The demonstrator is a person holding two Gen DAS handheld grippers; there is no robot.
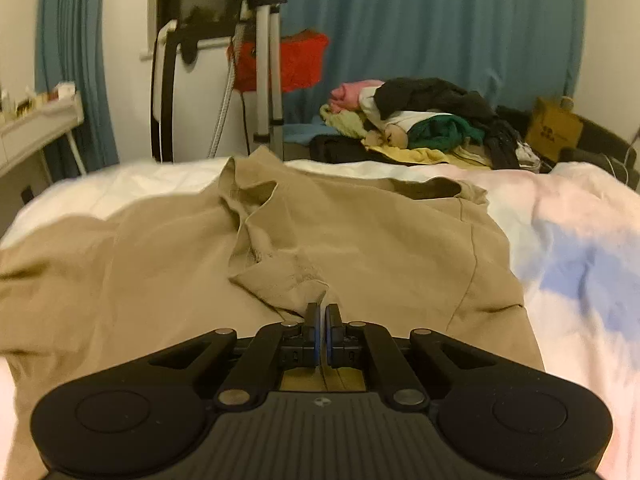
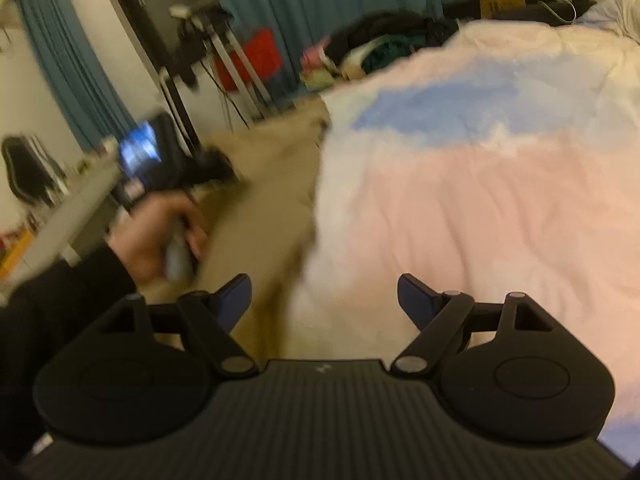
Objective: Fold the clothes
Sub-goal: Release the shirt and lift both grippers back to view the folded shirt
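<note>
A bed (image 1: 580, 216) covered by a pastel quilt in pink, white and blue fills the foreground of both views. Behind it, teal curtains (image 1: 440, 20) hang along the wall, and a heap of mixed clothes (image 1: 420, 124) is piled at the bed's far edge, near a cardboard box (image 1: 554, 126). A tripod stand (image 1: 266, 72) and a red item (image 1: 298, 60) are seen to the left of the heap.

A tan garment (image 1: 360, 240) is spread rumpled over the bed. In the left wrist view, the left tool (image 1: 322, 312) is pressed together, pinching a fold of the tan garment between its blue pads.

Only the right wrist view, which is blurred, shows the person's hand (image 2: 156, 236) in a dark sleeve gripping the left tool's handle at the garment's edge. There the right tool (image 2: 324, 300) is seen spread wide and empty above the quilt, beside the garment's edge.
</note>
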